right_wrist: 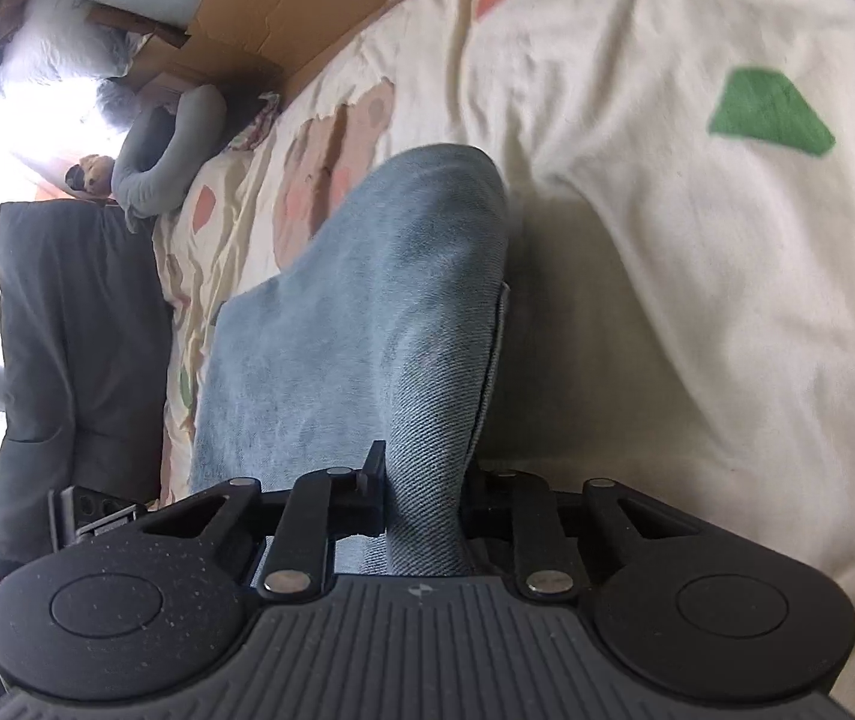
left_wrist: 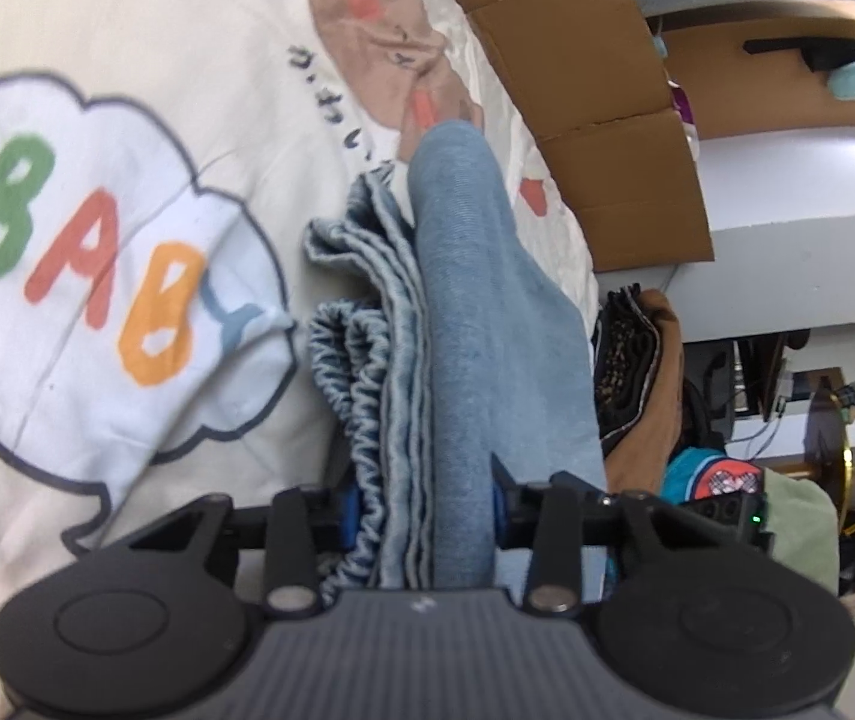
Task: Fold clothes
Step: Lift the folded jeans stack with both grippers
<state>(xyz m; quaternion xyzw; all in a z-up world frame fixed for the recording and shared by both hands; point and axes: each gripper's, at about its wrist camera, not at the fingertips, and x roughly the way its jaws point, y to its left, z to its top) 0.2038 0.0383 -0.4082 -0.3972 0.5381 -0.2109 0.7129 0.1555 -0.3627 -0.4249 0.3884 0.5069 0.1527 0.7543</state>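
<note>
We work over the bed (left_wrist: 127, 30), its cream cover printed with "BABY". The blue denim garment (left_wrist: 463, 312) runs lengthwise straight ahead of both grippers, its folded stack draped down onto the cover. The left gripper (left_wrist: 424, 507) pinches the thick layered end with its gathered waistband; the right gripper (right_wrist: 421, 498) pinches a thinner fold of the same denim (right_wrist: 367, 300). Both point downward, side by side, so neither hand is nearer: we judge the next fold carries it forward along that axis.

The left gripper (left_wrist: 424, 510) pointed down toward the bed (left_wrist: 127, 30), jaws clamped on folded jeans (left_wrist: 463, 312). The right gripper (right_wrist: 421, 498) (likewise tilted downward) pinched the same denim.
</note>
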